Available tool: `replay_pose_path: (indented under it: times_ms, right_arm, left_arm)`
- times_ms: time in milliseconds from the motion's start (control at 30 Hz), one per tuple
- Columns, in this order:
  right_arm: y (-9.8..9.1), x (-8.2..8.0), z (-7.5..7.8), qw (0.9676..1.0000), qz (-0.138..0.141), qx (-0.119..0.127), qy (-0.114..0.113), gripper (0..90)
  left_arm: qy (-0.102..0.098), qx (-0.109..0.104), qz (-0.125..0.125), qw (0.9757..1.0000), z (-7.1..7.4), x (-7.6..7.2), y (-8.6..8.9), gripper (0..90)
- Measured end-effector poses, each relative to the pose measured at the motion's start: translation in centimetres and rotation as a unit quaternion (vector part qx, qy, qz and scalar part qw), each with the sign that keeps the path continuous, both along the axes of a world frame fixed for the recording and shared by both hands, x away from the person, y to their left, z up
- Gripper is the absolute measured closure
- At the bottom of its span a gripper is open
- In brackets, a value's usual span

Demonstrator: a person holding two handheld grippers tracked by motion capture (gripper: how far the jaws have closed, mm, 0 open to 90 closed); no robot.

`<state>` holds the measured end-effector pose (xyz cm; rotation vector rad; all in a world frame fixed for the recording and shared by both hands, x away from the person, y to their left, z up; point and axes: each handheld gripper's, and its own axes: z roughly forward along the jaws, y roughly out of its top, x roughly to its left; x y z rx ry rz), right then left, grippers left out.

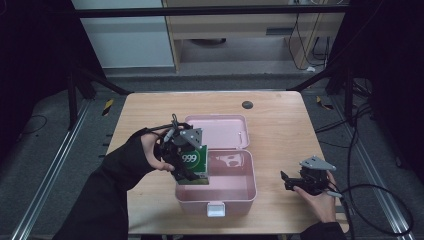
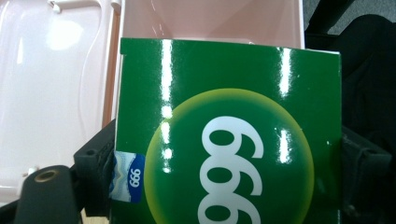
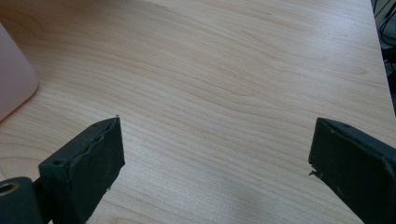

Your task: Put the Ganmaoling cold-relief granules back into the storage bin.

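Table (image 1: 150,115): carries the case, near its front edge.
Case (image 1: 235,192): open, lid (image 1: 220,131) laid back flat behind it.
Box (image 1: 195,161): clamped in left gripper (image 1: 186,159), above the case's left end.
Right gripper (image 1: 300,181): right of the case, well apart, over bare table, jaws spread.
Disc (image 1: 247,104): on the table, behind the lid.

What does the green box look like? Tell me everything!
The green box is shiny cardboard with a yellow-green circle, big white "999" numbers and a small blue label at one edge. It stands upright, held between the left tongs by its two sides. Its bottom dips into the left end of the open pink case, which sits on the wooden table.
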<state>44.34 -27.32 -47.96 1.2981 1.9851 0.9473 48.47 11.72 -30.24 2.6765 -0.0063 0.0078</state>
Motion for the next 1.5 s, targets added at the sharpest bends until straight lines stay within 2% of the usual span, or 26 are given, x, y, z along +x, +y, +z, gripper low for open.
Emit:
replay_pose_path:
  times_ms: [167, 567, 633, 767, 1033, 1300, 1500]
  right_arm:
    - [0.0, 0.0, 0.0, 1.0, 0.002, 0.0, 0.001, 3.7]
    - [0.1, 0.0, -0.1, 1.0, 0.001, -0.001, 0.003, 3.7]
    - [0.1, 0.0, -0.1, 1.0, 0.002, -0.003, 0.003, 3.7]
    - [0.1, 0.0, -0.1, 1.0, 0.003, -0.003, 0.002, 3.7]
    - [0.2, 0.0, -0.2, 1.0, 0.003, -0.002, 0.005, 3.7]
    - [0.2, 0.1, -0.2, 1.0, 0.004, -0.006, 0.004, 3.5]
    - [0.2, 0.1, -0.2, 1.0, 0.004, -0.006, 0.004, 3.5]
  left_arm:
    - [-0.003, 0.006, -0.005, 1.0, -0.5, 0.3, -0.4, 14.3]
    - [0.006, 0.019, -0.004, 0.9998, -2.2, 0.6, -1.0, 14.3]
    - [0.003, 0.028, -0.005, 0.9996, -2.4, 0.6, -1.1, 14.2]
    - [0.008, 0.024, -0.004, 0.9997, -3.0, 0.7, -1.2, 14.2]
    - [0.009, 0.035, -0.003, 0.9993, -4.2, 0.8, -1.3, 14.2]
    - [0.015, 0.033, -0.001, 0.9994, -5.2, 0.9, -1.2, 14.2]
    - [0.014, 0.041, 0.003, 0.9991, -6.0, 0.8, -1.3, 14.0]
